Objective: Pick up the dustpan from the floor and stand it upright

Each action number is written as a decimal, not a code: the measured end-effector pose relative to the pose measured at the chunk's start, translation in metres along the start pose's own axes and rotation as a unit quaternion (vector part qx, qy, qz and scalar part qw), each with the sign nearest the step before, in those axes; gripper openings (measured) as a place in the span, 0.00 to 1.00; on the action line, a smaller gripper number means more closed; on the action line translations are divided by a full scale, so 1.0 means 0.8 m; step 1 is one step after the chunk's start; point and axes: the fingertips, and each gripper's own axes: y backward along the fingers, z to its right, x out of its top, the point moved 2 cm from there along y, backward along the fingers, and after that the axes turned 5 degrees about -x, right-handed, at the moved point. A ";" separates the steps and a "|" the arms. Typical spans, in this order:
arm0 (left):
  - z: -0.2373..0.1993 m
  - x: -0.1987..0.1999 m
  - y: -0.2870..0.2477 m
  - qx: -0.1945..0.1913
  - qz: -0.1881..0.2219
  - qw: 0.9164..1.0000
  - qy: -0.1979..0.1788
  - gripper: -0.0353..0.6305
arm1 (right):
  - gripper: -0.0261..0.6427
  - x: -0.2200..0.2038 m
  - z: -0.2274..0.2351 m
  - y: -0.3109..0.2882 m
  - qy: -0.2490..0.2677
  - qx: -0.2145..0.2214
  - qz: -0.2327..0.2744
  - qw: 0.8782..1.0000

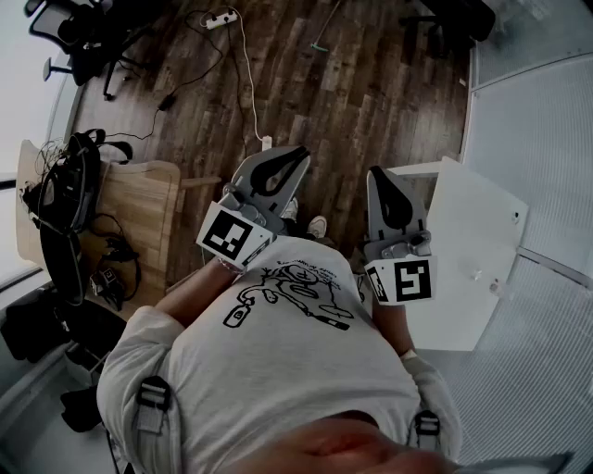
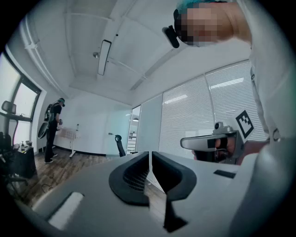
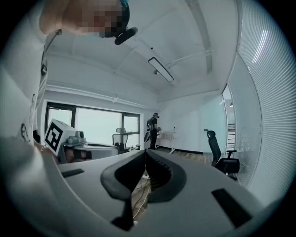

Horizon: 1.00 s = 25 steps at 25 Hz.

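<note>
the wearer's shirt [image 1: 278,370] fills the lower head view and covers the legs; only the toes of the shoes [image 1: 315,225] peek past it. the right gripper [image 1: 382,178] hides part of the white table [image 1: 473,241]. an office chair [image 1: 79,42] at the top left is cut by the edge. on the wooden desk [image 1: 148,213], a bag [image 1: 69,194] and cables [image 1: 116,250] merge into one dark heap. a greenish bit [image 1: 320,46] on the floor [image 1: 352,93] is too small to name, as is whatever the far person [image 2: 53,129] handles.

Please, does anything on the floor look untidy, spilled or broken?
Loose cables and a power strip lie across the wooden floor, a possible trip risk. Nothing looks spilled or broken. No dustpan is in view.
</note>
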 end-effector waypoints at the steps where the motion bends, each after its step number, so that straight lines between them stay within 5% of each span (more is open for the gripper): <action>1: -0.004 0.000 0.004 0.000 0.000 1.000 0.001 0.08 | 0.05 0.000 -0.005 -0.004 0.001 0.000 -0.001 1.000; 13: -0.056 0.006 0.030 -0.013 -0.002 1.000 -0.001 0.08 | 0.05 0.009 -0.036 -0.046 -0.010 -0.020 0.012 1.000; 25: -0.113 -0.003 -0.031 -0.012 -0.008 1.000 0.008 0.08 | 0.05 0.000 0.010 -0.119 -0.020 -0.011 0.015 1.000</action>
